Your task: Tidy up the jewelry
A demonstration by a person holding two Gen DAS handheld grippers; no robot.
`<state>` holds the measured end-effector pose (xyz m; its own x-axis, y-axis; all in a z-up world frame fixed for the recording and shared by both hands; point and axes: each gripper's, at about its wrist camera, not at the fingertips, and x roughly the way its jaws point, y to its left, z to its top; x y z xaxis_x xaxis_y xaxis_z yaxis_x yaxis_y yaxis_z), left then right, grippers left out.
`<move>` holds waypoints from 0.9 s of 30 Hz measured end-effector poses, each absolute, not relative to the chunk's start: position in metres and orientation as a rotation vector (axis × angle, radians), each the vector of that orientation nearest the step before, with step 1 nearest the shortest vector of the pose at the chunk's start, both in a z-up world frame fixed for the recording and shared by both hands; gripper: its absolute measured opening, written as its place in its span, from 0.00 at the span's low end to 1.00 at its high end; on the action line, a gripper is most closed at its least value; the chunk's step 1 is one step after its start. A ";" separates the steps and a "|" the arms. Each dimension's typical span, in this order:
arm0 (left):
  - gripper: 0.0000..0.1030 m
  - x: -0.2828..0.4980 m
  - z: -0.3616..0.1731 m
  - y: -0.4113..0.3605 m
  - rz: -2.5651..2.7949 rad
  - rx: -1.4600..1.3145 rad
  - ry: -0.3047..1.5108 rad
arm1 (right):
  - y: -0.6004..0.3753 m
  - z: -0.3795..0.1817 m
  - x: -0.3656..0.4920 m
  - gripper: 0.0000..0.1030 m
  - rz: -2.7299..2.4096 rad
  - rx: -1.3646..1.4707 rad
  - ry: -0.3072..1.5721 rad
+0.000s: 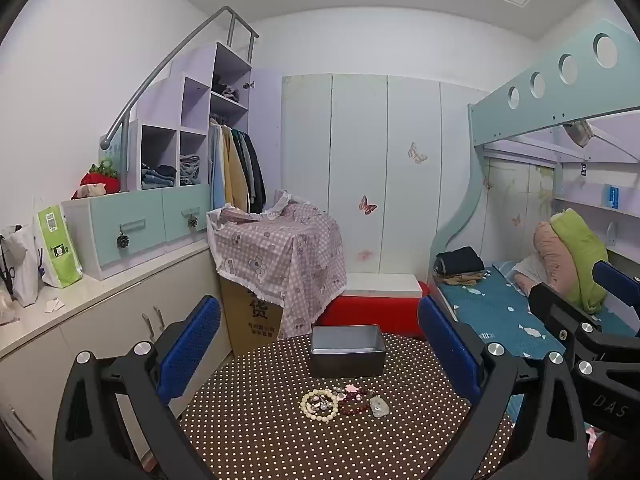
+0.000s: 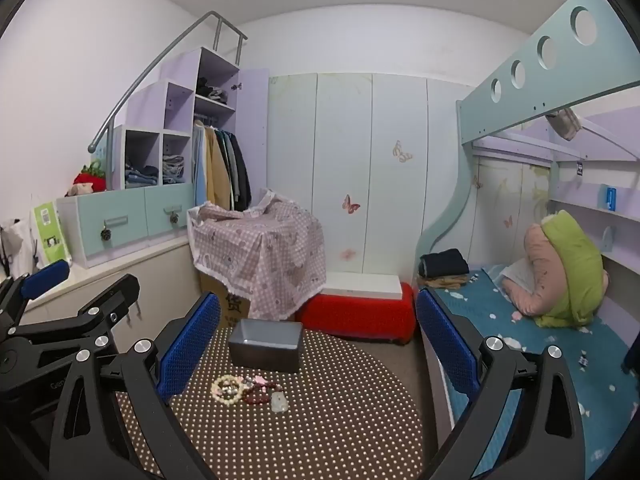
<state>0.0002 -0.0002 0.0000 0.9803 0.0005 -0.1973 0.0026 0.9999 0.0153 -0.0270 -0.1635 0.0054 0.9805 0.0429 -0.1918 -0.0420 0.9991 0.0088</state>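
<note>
Jewelry [image 1: 340, 402] lies mid-table [image 1: 248, 432], clear of edges; both hand-held grippers [image 1: 320, 352] [image 2: 318, 346] gape empty.

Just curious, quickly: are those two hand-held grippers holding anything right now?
Left hand-held gripper: open, holding nothing.
Right hand-held gripper: open, holding nothing.

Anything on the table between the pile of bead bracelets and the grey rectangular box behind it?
No. Between the jewelry pile and the grey metal box, only bare brown polka-dot tablecloth shows, clearest in the left wrist view.
</note>
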 end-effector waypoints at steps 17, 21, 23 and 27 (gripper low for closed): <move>0.93 0.000 0.000 0.000 0.003 0.016 0.194 | -0.164 0.006 -0.027 0.92 0.043 0.000 0.187; 0.93 -0.001 0.001 -0.004 0.007 0.018 0.192 | -0.164 0.006 -0.027 0.92 0.041 -0.002 0.185; 0.93 -0.002 0.003 -0.004 0.008 0.018 0.193 | -0.164 0.006 -0.027 0.92 0.041 -0.001 0.187; 0.93 -0.002 0.003 -0.005 0.010 0.019 0.193 | -0.165 0.006 -0.027 0.92 0.042 -0.001 0.186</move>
